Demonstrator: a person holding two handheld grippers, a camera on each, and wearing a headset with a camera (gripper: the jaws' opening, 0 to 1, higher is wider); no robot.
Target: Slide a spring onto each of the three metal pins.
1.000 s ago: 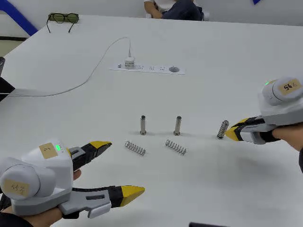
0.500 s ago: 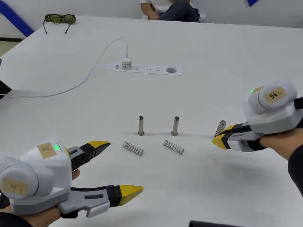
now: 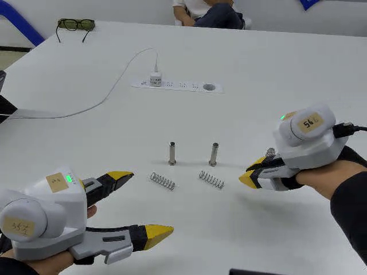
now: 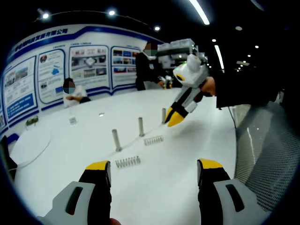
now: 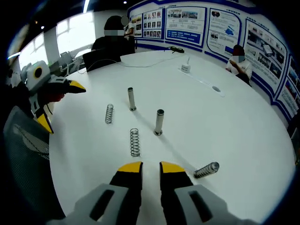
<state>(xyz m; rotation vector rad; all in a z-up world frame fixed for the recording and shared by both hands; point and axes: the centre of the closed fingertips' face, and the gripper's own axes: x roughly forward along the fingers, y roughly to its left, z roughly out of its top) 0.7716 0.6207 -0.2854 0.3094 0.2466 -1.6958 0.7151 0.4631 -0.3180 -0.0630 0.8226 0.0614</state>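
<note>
Between the yellow tips of the right gripper (image 5: 150, 168) only a narrow slit shows, and nothing is held; just beside those tips stands the sprung pin (image 5: 206, 170), coils wrapped round its shaft, so one of the three looks done; the left gripper (image 4: 154, 165) hangs low over the table (image 3: 298, 86) with its jaws spread wide and empty. Ahead of the right tips lies the nearer spring (image 5: 135, 142), flat on the surface, with the nearer bare pin (image 5: 159, 122) upright just behind it; the farther spring (image 5: 109, 113) and farther bare pin (image 5: 131, 98) sit likewise, a little beyond. The step in hand, I judge, is fetching the second spring; that calls for opening the right jaws, closing lightly across the coils, tipping the spring upright and lining its bore over the pin's top. Nothing blocks the reach, though the sprung pin is close enough to be knocked, and a loose spring may roll; the power strip (image 3: 178, 85), its cable (image 3: 114, 86), the glasses (image 3: 75, 24) and a seated person (image 3: 209, 11) are well apart.
</note>
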